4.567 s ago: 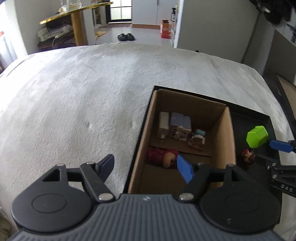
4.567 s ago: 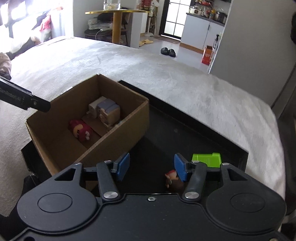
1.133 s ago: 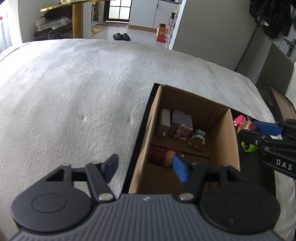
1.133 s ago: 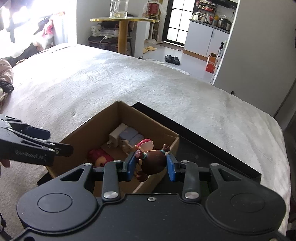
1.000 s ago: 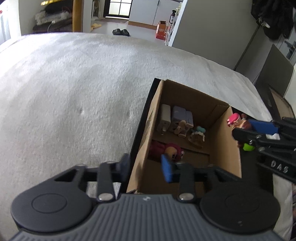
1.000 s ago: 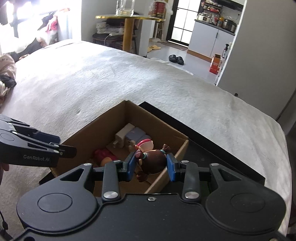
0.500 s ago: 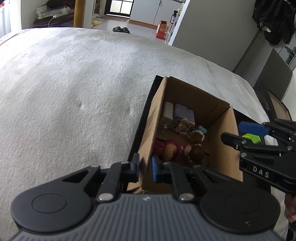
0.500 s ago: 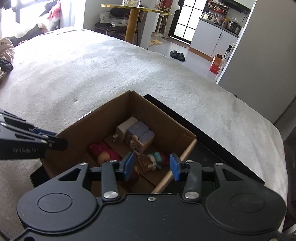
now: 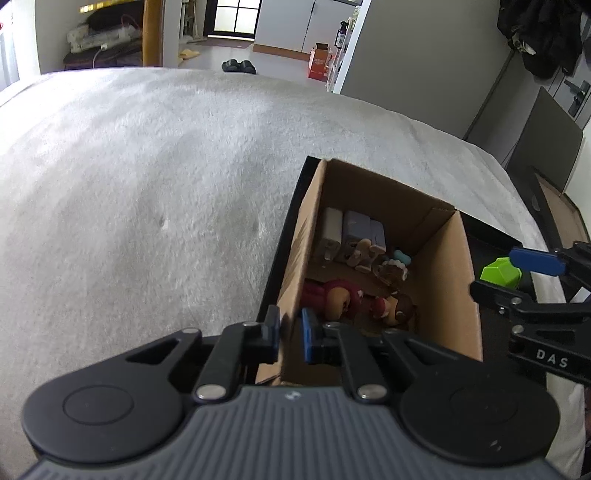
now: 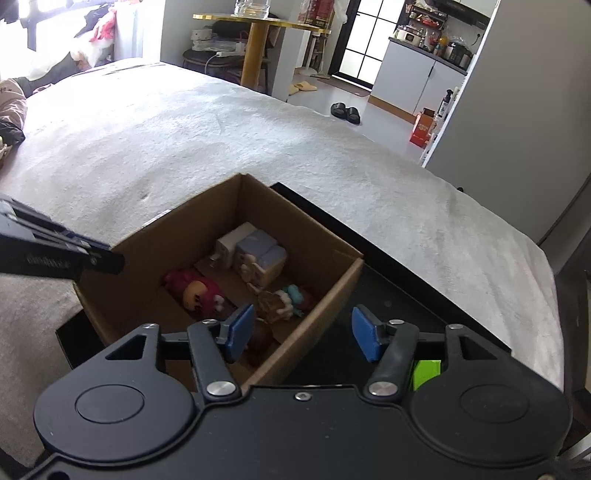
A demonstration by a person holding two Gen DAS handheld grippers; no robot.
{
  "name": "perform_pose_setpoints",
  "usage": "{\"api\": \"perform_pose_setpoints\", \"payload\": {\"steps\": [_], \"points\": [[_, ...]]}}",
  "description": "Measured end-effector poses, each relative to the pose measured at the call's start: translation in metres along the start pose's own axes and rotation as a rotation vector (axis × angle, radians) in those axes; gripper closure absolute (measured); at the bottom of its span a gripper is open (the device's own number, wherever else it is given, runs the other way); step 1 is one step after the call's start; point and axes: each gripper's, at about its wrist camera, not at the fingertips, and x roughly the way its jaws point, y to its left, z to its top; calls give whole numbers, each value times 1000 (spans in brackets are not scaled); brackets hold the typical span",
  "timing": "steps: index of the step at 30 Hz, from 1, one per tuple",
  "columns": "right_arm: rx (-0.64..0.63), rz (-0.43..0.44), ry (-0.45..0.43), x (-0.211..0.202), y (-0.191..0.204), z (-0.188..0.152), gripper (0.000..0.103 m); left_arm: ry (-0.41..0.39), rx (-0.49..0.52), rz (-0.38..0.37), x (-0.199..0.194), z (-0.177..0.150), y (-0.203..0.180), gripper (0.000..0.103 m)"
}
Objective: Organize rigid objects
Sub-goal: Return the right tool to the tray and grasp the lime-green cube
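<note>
A cardboard box (image 9: 447,280) (image 10: 207,225) stands on a black tray (image 10: 391,291) on the grey blanket. It holds a white charger (image 10: 231,242), a red doll (image 9: 334,297) (image 10: 199,291), a brown-haired doll (image 9: 395,308) and other small figures (image 10: 286,301). My left gripper (image 9: 290,334) is shut on the box's near left wall. My right gripper (image 10: 301,334) is open and empty above the box's right wall; it also shows in the left wrist view (image 9: 517,275). A green block (image 9: 500,273) (image 10: 426,373) lies on the tray to the right of the box.
The grey blanket (image 9: 147,184) spreads wide to the left and beyond the box. A dark panel (image 9: 543,147) stands at the right. A yellow table (image 10: 258,33) and slippers (image 10: 345,110) are in the room beyond.
My right gripper carried the brown-haired doll over the box, opened and dropped it inside, then drew back. My left gripper closed on the box's left wall.
</note>
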Motion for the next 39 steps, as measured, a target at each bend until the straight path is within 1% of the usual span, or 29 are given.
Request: {"api": "perform_pose_setpoints", "payload": {"steps": [2,5,8,10,16,17,18,19,24,26,30,34,39], "points": [[1,-6,1,0,-7,-3,44,10,9,11,-1,3,-2,88],[4,-23,3,1,-18,-9,44,22,-11,36,-1,6,-1,84],[18,-30,-2,1,-28,-13,42,7,-3,69,-4,8,-4,76],[37,-29,-11,1,-35,-16,40,-9,6,82,-7,10,-8,69],[86,-24,-36,4,-52,-28,38,-16,40,111,-8,13,-23,61],[89,-21,-41,4,-55,-30,38,-16,49,114,-8,13,-27,60],[93,-21,-50,4,-57,-33,34,-14,55,118,-8,13,-30,58],[97,-24,-56,4,-60,-36,30,-11,62,123,-7,13,-33,56],[141,-27,-68,8,-74,-46,28,-3,101,139,-4,13,-53,54],[155,-26,-68,11,-80,-51,26,-5,117,143,-2,14,-61,51],[205,-10,-91,13,-95,-61,18,-8,147,166,0,12,-76,45],[254,1,-95,19,-106,-72,17,-3,163,176,3,13,-88,40],[296,5,-106,29,-120,-84,17,-23,196,201,5,15,-104,37]]}}
